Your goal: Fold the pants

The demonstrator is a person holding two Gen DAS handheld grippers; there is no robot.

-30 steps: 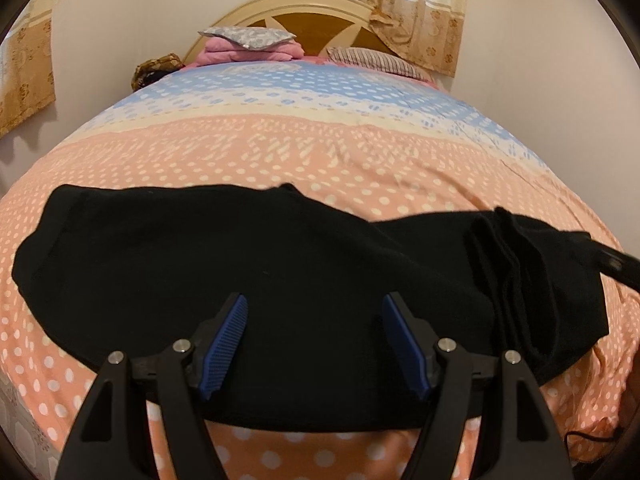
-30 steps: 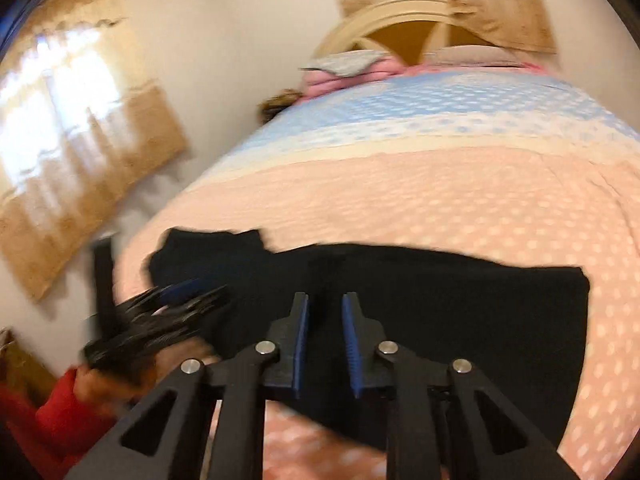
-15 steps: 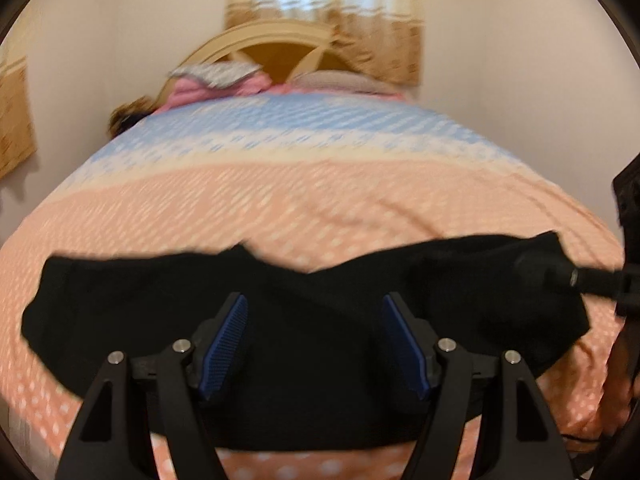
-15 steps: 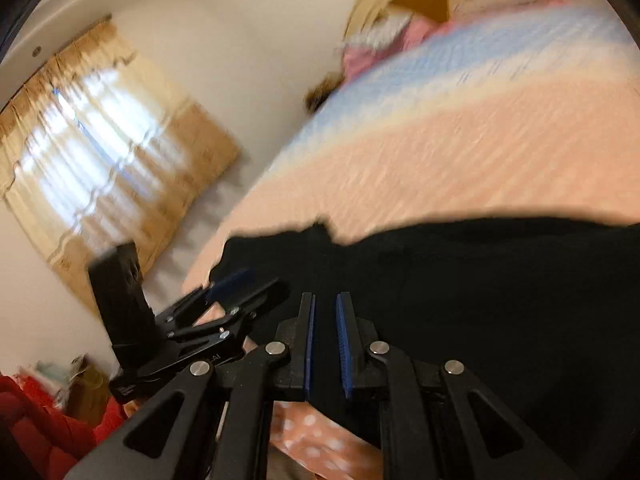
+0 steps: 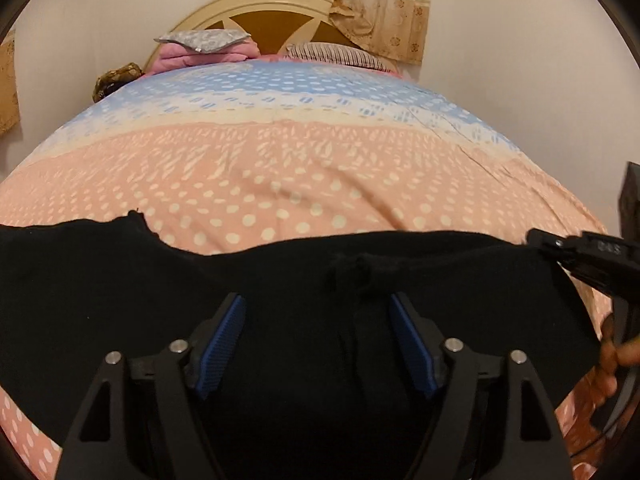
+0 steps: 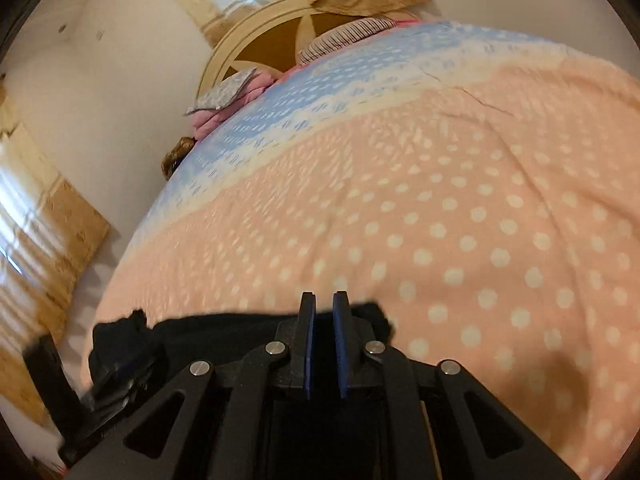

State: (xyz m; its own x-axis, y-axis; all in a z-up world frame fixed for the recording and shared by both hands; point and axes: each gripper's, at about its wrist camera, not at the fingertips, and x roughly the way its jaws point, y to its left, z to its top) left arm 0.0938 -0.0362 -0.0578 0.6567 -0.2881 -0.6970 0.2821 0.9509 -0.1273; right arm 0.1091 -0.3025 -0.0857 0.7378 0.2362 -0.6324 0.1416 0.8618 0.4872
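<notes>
**A:** Left hand-held gripper [image 5: 318, 334] sits low over the black pants [image 5: 120, 280], fingers spread wide, blue pads [image 5: 222, 344] apart, nothing between them. Released, hovering over the middle of the cloth.

**B:** And the right hand-held gripper [image 6: 324, 344]?

**A:** Its own camera shows the two blue pads [image 6: 309, 344] drawn nearly together, a thin gap between them. The pants [image 6: 224, 332] run under and behind the fingers there, but whether cloth is pinched in that gap, I cannot tell. From the left wrist view the same tool [image 5: 580, 258] comes in from the right edge, its tip at the far right corner of the pants, with the person's fingers [image 5: 612, 356] blurred just below.

**B:** Where do the pants lie overall?

**A:** Stretched sideways across the near edge of the bed [image 5: 320, 168], on the pink polka-dot part of the bedspread. A small flap [image 5: 138, 222] pokes up along the far edge on the left.

**B:** Further back?

**A:** The cover turns cream, then blue. At the head, a grey pillow [image 5: 204, 40] sits on folded pink bedding [image 5: 200, 58], a striped pillow [image 5: 336, 54] beside it, all against the arched wooden headboard [image 5: 276, 24]. A brown bundle [image 5: 116, 80] is at the bed's far left side. Patterned curtains [image 5: 384, 8] hang behind the headboard.
</notes>
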